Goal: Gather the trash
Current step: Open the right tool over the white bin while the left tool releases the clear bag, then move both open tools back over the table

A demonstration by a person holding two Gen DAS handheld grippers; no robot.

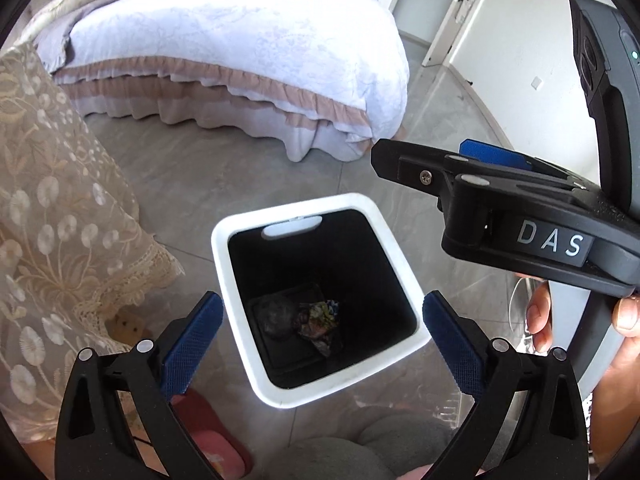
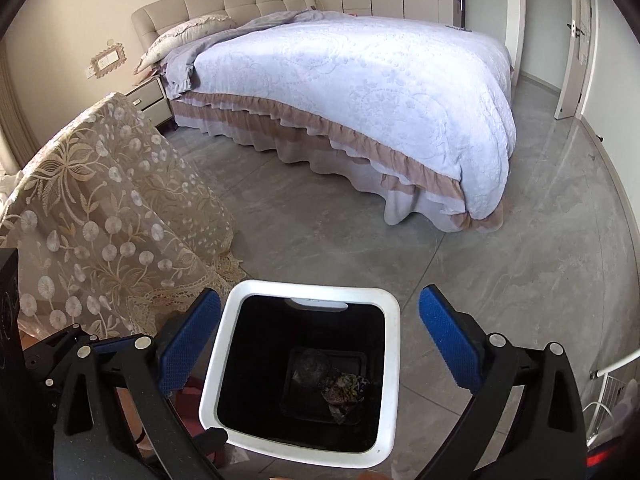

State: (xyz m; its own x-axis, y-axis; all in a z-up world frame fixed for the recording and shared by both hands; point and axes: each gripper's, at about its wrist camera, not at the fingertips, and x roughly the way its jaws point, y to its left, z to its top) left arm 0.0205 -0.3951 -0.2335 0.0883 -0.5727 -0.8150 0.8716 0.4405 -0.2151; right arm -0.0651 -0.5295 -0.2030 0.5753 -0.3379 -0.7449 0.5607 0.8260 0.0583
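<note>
A white-rimmed bin (image 1: 394, 248) with a black inside stands on the grey floor; it also shows in the right wrist view (image 2: 390, 308). At its bottom lie a colourful crumpled wrapper (image 1: 320, 318) (image 2: 344, 390) and a dark grey crumpled ball (image 1: 274, 314) (image 2: 310, 368). My left gripper (image 1: 322, 348) is open and empty, held above the bin's near side. My right gripper (image 2: 320, 344) is open and empty above the bin; its body also shows at the right of the left wrist view (image 1: 520, 216), above the bin's right side.
A bed (image 2: 360, 92) with a white quilt and frilled skirt stands beyond the bin. A lace-covered piece of furniture (image 2: 100, 220) is at the left. A red slipper (image 1: 208, 420) lies near the bin. A doorway (image 2: 572, 40) is at the far right.
</note>
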